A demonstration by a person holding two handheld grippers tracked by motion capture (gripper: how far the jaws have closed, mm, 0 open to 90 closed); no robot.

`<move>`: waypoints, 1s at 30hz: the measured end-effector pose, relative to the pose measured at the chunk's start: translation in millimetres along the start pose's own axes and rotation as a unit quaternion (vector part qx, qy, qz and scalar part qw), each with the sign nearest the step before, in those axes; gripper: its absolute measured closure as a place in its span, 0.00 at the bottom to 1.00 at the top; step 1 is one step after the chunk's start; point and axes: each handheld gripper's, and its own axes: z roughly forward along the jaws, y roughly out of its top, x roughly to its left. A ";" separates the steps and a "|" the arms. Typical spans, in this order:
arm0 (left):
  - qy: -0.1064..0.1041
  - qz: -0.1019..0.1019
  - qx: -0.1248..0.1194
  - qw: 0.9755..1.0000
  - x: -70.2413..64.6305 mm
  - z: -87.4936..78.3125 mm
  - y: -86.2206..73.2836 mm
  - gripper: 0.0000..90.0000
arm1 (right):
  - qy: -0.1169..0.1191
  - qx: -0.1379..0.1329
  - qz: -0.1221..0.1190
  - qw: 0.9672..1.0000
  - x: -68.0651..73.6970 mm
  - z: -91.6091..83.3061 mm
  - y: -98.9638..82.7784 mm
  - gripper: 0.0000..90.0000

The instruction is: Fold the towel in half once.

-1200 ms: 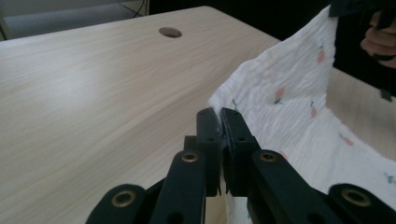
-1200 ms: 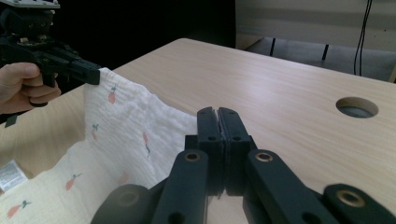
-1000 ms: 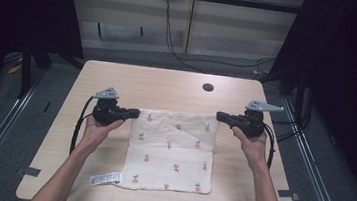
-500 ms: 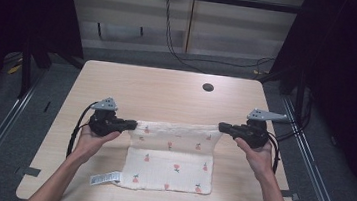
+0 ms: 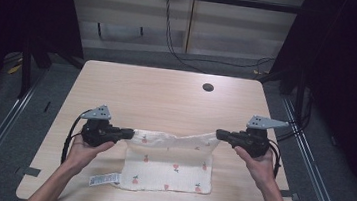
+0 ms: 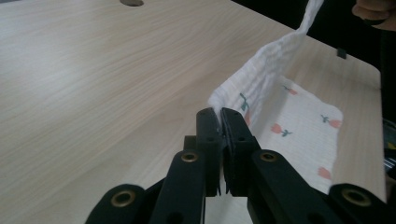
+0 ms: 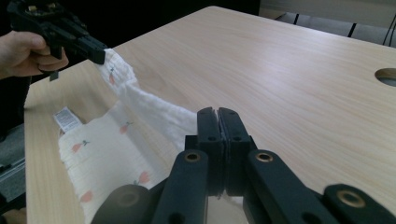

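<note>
Folding a printed cloth by its far corners

Clamping the far edge of the white carrot-print cloth [image 5: 170, 162], the left gripper [image 5: 130, 134] is pinching one corner and the right gripper [image 5: 219, 134] is pinching the other. Between them the lifted edge is sagging above the tabletop [image 5: 166, 99], while the near part is lying flat, its label [image 5: 104, 179] sticking out at the left.

Wooden table [image 5: 166, 99], round hole [image 5: 208, 87], floor cables [image 5: 206, 60]
</note>
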 end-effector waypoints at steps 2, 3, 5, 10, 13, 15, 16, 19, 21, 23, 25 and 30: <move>-0.015 -0.002 -0.004 1.000 -3.4 -3.7 1.9 0.96 | 0.000 0.003 -0.001 1.000 1.8 0.1 -1.3 0.99; -0.012 0.002 -0.002 1.000 -5.2 -4.6 2.8 0.97 | -0.001 0.007 -0.003 1.000 3.7 0.0 -2.8 0.99; -0.009 0.013 -0.002 1.000 -8.8 -7.2 4.1 0.96 | -0.001 0.008 -0.006 1.000 6.6 -1.4 -4.3 0.99; 0.014 0.026 0.002 1.000 -11.4 -10.4 -1.7 0.96 | 0.000 0.006 -0.009 1.000 11.1 -6.0 -6.4 0.99; 0.013 0.025 0.001 1.000 -11.9 -8.4 -8.3 0.96 | 0.001 0.018 -0.010 1.000 12.2 -4.7 -12.7 0.99; 0.016 0.027 0.004 0.999 -12.3 -4.2 -14.1 0.96 | 0.002 0.026 -0.009 1.000 12.6 -3.3 -18.8 0.99; 0.016 0.026 0.006 1.000 -12.0 -3.2 -15.3 0.96 | 0.001 0.031 -0.007 1.000 13.1 -2.2 -22.8 0.99; 0.015 0.023 0.007 1.000 -11.0 -1.0 -18.8 0.96 | 0.005 0.041 0.000 0.999 12.9 1.4 -36.5 0.99; 0.016 0.028 0.013 0.999 -12.6 -0.1 -21.3 0.96 | 0.005 0.045 0.001 0.999 12.9 2.0 -38.5 0.99; 0.015 0.030 0.016 0.999 -13.0 0.8 -24.4 0.96 | 0.006 0.054 0.002 0.999 13.5 3.5 -43.3 0.99; 0.014 0.031 0.020 0.999 -12.6 2.1 -27.6 0.96 | 0.008 0.057 0.003 0.998 13.8 4.2 -46.0 0.99; 0.011 0.031 0.035 0.999 -13.9 6.1 -34.9 0.96 | 0.010 0.058 0.001 0.998 16.7 6.1 -49.9 0.99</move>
